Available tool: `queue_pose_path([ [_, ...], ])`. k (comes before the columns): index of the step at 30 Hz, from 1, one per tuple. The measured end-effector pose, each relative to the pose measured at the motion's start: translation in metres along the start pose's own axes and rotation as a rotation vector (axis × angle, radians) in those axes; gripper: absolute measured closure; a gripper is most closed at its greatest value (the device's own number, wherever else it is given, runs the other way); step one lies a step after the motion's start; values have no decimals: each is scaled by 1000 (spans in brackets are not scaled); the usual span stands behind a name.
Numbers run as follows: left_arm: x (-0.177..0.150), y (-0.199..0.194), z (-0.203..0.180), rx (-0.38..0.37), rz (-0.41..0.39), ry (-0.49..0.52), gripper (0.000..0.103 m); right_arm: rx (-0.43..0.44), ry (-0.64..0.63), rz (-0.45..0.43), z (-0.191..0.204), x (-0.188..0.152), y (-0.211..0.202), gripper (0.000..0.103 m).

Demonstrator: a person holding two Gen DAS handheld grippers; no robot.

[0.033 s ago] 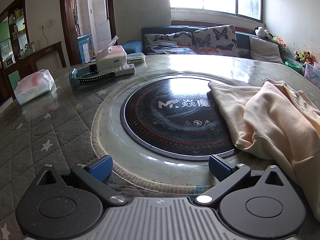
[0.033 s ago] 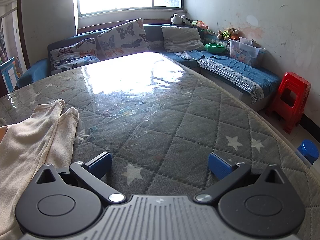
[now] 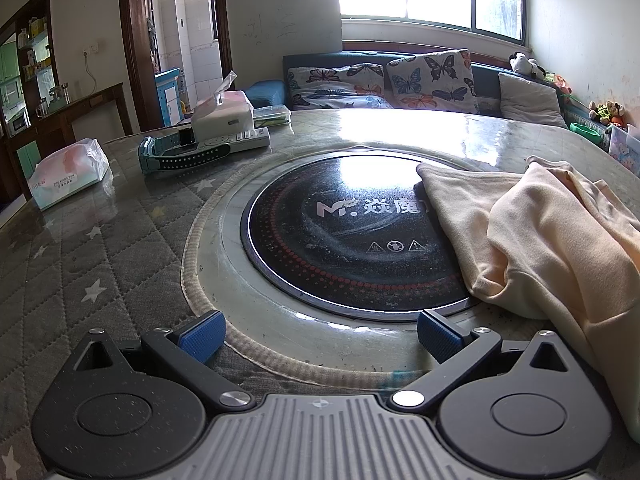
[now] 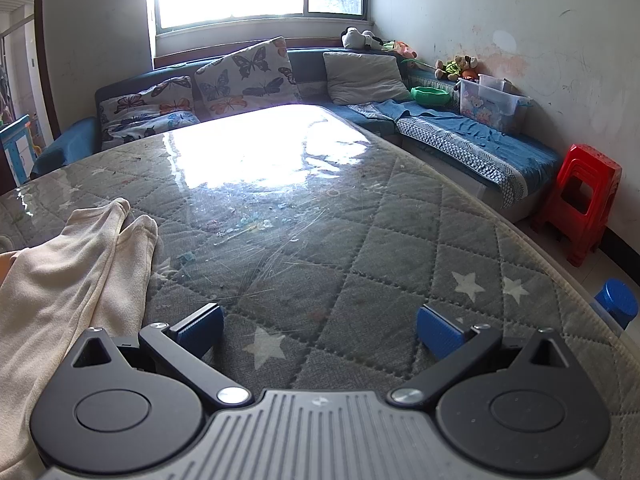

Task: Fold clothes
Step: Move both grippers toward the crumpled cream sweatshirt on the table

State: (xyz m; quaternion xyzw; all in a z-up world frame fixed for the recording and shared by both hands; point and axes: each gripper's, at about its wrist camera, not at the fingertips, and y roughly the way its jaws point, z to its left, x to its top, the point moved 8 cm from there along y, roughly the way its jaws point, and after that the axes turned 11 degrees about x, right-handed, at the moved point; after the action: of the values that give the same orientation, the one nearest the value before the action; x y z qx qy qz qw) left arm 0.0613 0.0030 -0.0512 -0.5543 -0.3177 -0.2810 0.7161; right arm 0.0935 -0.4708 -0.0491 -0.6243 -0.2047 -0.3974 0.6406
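My left tool (image 3: pixel 318 336) and right tool (image 4: pixel 318 334) both hang spread wide, gripping nothing; I see no change, so folding hasn't begun. The cream garment (image 3: pixel 552 240) lies crumpled between them, draping the dark round hotplate (image 3: pixel 340 236). Ahead of my right tool, bare tabletop (image 4: pixel 360 240) runs clear to its far edge.

The left gripper (image 3: pixel 320 336) hangs over a quilted, star-patterned table (image 3: pixel 80 264), its blue-padded jaws spread wide with nothing between them. A cream garment (image 3: pixel 532 240) lies crumpled at right, one edge draped over the round black cooktop (image 3: pixel 340 236). Tissue packs (image 3: pixel 68 178), a remote control (image 3: pixel 236 142) and a watch (image 3: pixel 180 152) sit at the far left.
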Motion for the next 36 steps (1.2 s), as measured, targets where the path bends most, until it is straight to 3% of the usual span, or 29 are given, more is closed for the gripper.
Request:
queue_pose_path([
  [14, 4, -14, -10, -9, 16, -8, 0, 6, 2, 8, -2, 4, -1, 0],
  [25, 17, -45, -45, -93, -3, 14, 0, 132, -58, 30, 11, -11, -27, 5],
  [36, 13, -60, -76, -142, 34, 51, 0, 237, -93, 51, 24, -28, -64, 5],
])
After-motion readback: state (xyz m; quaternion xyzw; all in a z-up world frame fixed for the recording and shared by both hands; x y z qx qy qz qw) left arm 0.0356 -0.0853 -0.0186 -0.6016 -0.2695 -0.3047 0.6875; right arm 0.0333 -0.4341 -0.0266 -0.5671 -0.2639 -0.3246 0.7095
